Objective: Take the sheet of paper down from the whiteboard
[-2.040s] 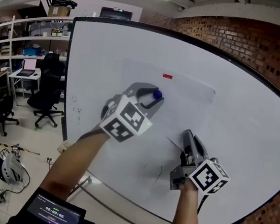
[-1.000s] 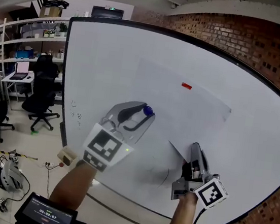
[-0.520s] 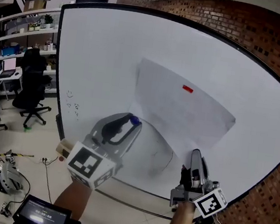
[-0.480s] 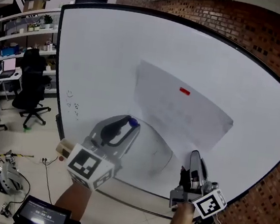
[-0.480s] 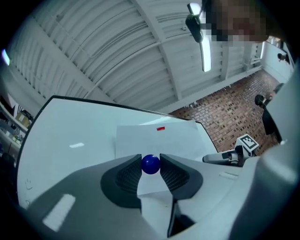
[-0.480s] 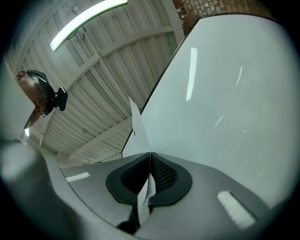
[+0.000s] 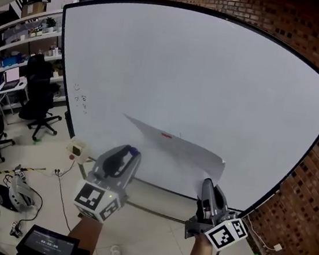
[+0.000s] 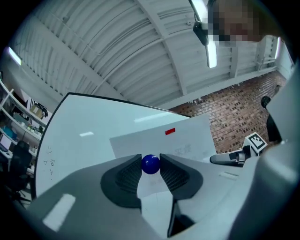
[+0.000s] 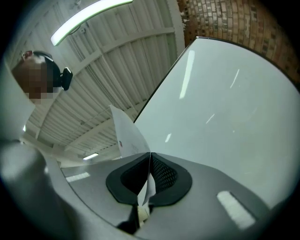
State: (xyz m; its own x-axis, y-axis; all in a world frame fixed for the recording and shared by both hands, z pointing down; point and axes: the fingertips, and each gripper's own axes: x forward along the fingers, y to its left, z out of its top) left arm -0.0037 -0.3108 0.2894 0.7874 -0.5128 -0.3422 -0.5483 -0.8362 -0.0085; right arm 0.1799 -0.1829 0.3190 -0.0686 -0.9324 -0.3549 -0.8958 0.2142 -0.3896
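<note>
Lower centre, the left gripper (image 7: 128, 152) pinches a blue ball (image 8: 150, 164). Rightward, the sheet of paper (image 7: 174, 148) appears clear of the whiteboard (image 7: 213, 73), its corner clamped by the right gripper (image 7: 207, 187). Removal looks finished, and what likely remains is setting the sheet down.

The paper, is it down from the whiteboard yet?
Nearly. The sheet of paper looks off the whiteboard, pinched in the shut jaws of the right gripper. The left gripper holds a blue ball, likely the magnet. Left: setting them down.
</note>
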